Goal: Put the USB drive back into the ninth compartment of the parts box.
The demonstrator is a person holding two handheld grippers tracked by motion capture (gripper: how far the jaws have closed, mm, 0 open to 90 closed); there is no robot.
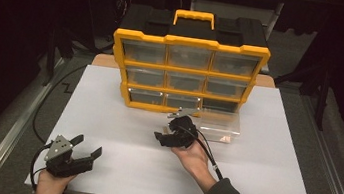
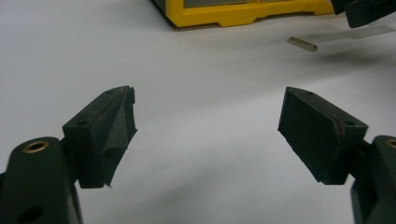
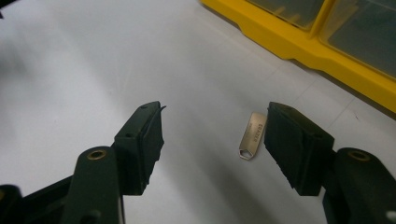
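The small flat metal tag [image 3: 252,135] lies on the white table [image 1: 261,169] just beside the right gripper [image 3: 212,135], whose jaws stand apart — thin, stiff, probably light and slippery, so pinch its long edges — while the left gripper [image 2: 208,126] waits open

I saw the drawer organizer [image 1: 187,74] at the table's [image 1: 260,179] far edge, a pulled-out drawer [image 1: 219,123] before its right side, a small metal tag [image 3: 252,135] beside the right gripper [image 1: 168,138], and the left gripper [image 1: 86,147] near-left.
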